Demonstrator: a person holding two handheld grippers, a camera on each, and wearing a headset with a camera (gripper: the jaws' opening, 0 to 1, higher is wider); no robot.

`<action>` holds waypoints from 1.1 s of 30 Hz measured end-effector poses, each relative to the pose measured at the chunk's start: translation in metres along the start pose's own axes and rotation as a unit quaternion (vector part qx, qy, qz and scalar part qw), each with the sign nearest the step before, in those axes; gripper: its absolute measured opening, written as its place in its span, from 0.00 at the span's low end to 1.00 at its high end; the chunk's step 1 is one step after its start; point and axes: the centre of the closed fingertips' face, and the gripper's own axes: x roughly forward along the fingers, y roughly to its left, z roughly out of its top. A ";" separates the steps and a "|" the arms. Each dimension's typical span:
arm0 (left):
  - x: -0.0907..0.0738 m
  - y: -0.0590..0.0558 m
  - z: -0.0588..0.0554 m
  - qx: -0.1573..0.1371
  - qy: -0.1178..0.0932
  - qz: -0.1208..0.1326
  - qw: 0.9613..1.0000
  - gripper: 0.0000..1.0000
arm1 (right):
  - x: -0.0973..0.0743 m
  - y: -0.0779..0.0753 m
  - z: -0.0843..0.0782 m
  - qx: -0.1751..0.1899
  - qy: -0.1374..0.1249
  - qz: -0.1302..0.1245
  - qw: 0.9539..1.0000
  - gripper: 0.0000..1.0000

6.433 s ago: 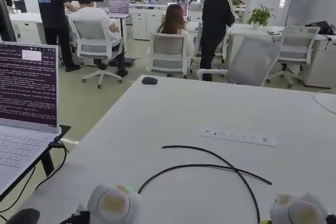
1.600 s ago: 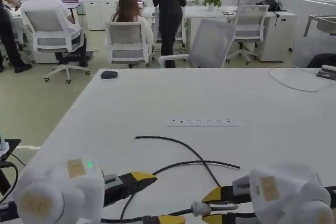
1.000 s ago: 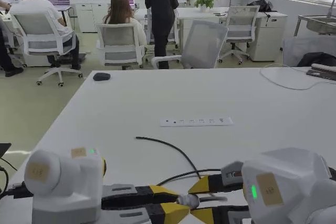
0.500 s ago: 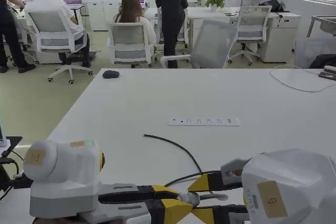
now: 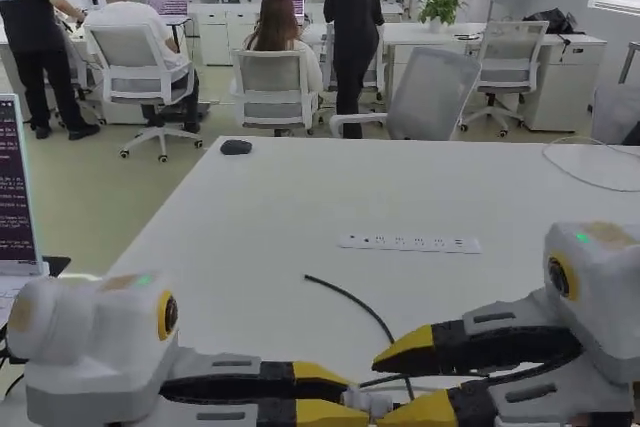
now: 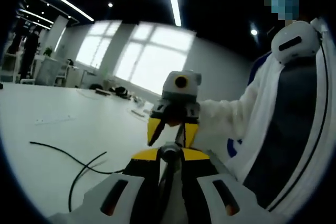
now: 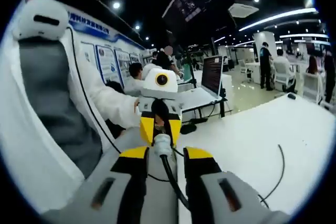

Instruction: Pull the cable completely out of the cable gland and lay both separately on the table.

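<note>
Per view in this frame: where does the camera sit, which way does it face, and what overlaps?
Head view: on the person's head, facing forward and down across the table; left gripper and right gripper show at the bottom.
Left gripper view: on the left gripper, facing along its jaws at the right gripper; the person's sleeve is behind it.
Right gripper view: on the right gripper, facing the left gripper; the person's torso is beside it.
Shared: all three show the cable gland and black cable.

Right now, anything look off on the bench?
Nothing stands out. The cable gland sits between the tips of the left claw and right claw; the black cable trails loosely over the table, with no visible damage.
</note>
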 end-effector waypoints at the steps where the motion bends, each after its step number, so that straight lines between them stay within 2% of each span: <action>1: 0.001 -0.003 0.002 0.007 -0.003 -0.008 1.000 0.15 | 0.001 0.004 0.001 0.027 -0.013 0.024 0.999 0.25; 3: 0.003 -0.007 0.006 0.015 -0.008 -0.018 1.000 0.15 | -0.001 0.010 -0.002 0.088 -0.023 0.071 0.993 0.21; 5: 0.004 -0.010 0.009 0.020 -0.011 -0.028 0.999 0.15 | -0.001 0.014 0.000 0.128 -0.033 0.101 0.986 0.18; 7: 0.006 -0.012 0.009 0.027 -0.008 -0.033 0.999 0.15 | -0.001 0.017 0.006 0.145 -0.052 0.115 0.981 0.17; 10: 0.008 -0.015 0.012 0.052 -0.013 -0.041 0.998 0.15 | -0.001 0.019 0.008 0.186 -0.056 0.127 0.973 0.17; 11: 0.008 -0.017 0.012 0.056 -0.010 -0.045 0.997 0.15 | 0.000 0.016 0.006 0.188 -0.051 0.120 0.973 0.14; 12: 0.009 -0.016 0.011 0.066 -0.006 -0.040 0.997 0.15 | 0.000 0.017 0.006 0.186 -0.051 0.128 0.973 0.13; 15: 0.008 -0.013 0.011 0.099 -0.007 -0.034 0.994 0.15 | 0.000 0.014 0.004 0.191 -0.050 0.112 0.974 0.12; 16: 0.008 -0.011 0.011 0.117 -0.006 -0.026 0.993 0.16 | -0.001 0.011 0.003 0.198 -0.047 0.102 0.974 0.12; 17: 0.009 -0.011 0.011 0.144 -0.005 -0.020 0.989 0.16 | -0.001 0.009 0.002 0.204 -0.044 0.098 0.973 0.11; 18: 0.010 -0.009 0.010 0.153 -0.002 -0.013 0.988 0.16 | -0.002 0.007 0.002 0.213 -0.042 0.096 0.971 0.11; 19: 0.011 -0.011 0.010 0.169 0.000 -0.016 0.985 0.16 | -0.002 0.008 0.001 0.215 -0.038 0.097 0.971 0.11; 24: 0.010 -0.012 0.010 0.172 0.000 -0.015 0.985 0.16 | -0.002 0.009 0.002 0.230 -0.035 0.088 0.969 0.11; 25: 0.010 -0.011 0.010 0.176 0.000 -0.013 0.984 0.16 | -0.001 0.010 0.003 0.233 -0.035 0.086 0.968 0.11; 26: 0.010 -0.011 0.010 0.192 0.001 -0.010 0.981 0.16 | -0.001 0.011 0.003 0.233 -0.035 0.085 0.968 0.11; 27: 0.010 -0.011 0.010 0.198 0.002 -0.008 0.980 0.16 | 0.000 0.010 0.003 0.236 -0.037 0.082 0.968 0.11; 29: 0.009 -0.010 0.011 0.192 0.007 -0.004 0.981 0.16 | 0.001 0.011 0.003 0.240 -0.041 0.079 0.967 0.12; 30: 0.008 -0.011 0.012 0.181 0.006 -0.009 0.983 0.15 | 0.002 0.013 0.005 0.245 -0.046 0.082 0.965 0.12; 33: 0.005 -0.012 0.016 0.181 -0.003 -0.012 0.983 0.15 | 0.003 0.014 0.009 0.250 -0.062 0.086 0.962 0.12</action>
